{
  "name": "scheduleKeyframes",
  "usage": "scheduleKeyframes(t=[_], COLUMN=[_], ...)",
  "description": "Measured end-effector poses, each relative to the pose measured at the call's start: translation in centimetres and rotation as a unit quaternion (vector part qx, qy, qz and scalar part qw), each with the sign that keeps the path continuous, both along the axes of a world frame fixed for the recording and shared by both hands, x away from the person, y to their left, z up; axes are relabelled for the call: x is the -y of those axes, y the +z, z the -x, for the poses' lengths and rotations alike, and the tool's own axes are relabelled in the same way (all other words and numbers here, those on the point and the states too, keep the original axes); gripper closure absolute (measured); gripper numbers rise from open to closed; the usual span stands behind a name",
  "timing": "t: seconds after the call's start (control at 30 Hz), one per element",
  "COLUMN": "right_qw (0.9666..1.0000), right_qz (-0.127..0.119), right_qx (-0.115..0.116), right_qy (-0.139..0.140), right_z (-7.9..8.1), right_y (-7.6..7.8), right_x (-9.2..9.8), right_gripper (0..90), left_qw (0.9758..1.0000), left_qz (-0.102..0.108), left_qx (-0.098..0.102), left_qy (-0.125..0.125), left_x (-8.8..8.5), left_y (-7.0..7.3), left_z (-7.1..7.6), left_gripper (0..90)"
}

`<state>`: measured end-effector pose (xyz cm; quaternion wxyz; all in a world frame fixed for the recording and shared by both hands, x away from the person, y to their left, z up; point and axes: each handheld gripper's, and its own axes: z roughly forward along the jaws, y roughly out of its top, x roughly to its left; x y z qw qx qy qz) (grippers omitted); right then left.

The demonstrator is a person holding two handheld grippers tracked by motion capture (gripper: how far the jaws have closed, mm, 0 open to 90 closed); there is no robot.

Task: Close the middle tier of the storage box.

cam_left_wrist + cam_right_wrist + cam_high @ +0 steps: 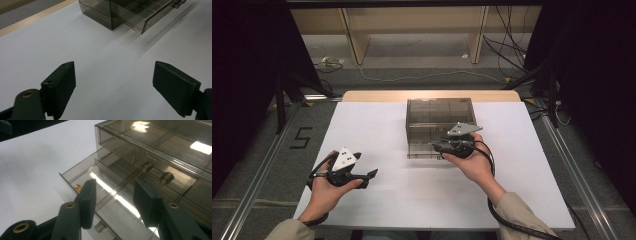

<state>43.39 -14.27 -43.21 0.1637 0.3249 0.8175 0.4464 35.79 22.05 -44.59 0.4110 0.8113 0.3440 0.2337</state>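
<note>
Glossy smoky plastic drawer box (439, 120); seemingly matt paper sheet (377, 135).

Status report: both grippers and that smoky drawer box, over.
Left gripper open, idle over bare table. Right gripper open above pulled-out lower drawer of drawer box. Nothing in the way.

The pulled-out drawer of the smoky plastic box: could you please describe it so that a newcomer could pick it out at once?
On the white table sheet stands a smoky see-through drawer box. Its bottom drawer juts out toward the person, right under the right gripper, whose jaws hang open above it. Unlike the drawer above, which sits flush in the box, this one is pulled out, showing thin dividers inside.
</note>
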Motion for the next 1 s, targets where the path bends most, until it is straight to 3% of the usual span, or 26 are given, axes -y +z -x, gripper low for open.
scheduleKeyframes(t=[0.07, 0.2, 0.27, 0.53, 0.83, 1.0], right_qw=[1.0000, 0.9996, 0.9996, 0.9986, 0.9969, 0.9960], right_qz=[0.004, 0.020, 0.024, 0.044, 0.068, 0.081], right_qx=[-0.001, 0.005, 0.002, -0.014, -0.034, -0.032], right_qy=[0.006, 0.016, 0.016, 0.028, 0.019, 0.017], right_z=[0.2, 0.9, 1.2, 1.9, 1.9, 2.1], right_y=[-0.1, -0.5, -0.6, -1.4, -2.4, -2.4], right_x=[0.3, 1.1, 1.6, 2.2, 2.8, 2.6], right_gripper=[58.8, 82.9, 90.0, 90.0, 90.0, 90.0], left_qw=[1.0000, 1.0000, 1.0000, 1.0000, 1.0000, 1.0000], left_qz=[0.000, 0.003, 0.004, 0.000, 0.003, 0.000], left_qx=[0.001, -0.002, -0.001, 0.001, 0.000, 0.001], left_qy=[-0.002, 0.002, 0.005, 0.007, 0.000, -0.004], left_x=[0.1, -0.1, 0.0, 0.2, 0.1, 0.2], left_y=[0.0, 0.0, 0.1, 0.2, 0.0, 0.1], left_z=[0.0, 0.0, -0.1, 0.0, -0.2, -0.1], left_gripper=[18.7, 18.9, 18.9, 19.0, 19.1, 19.1])
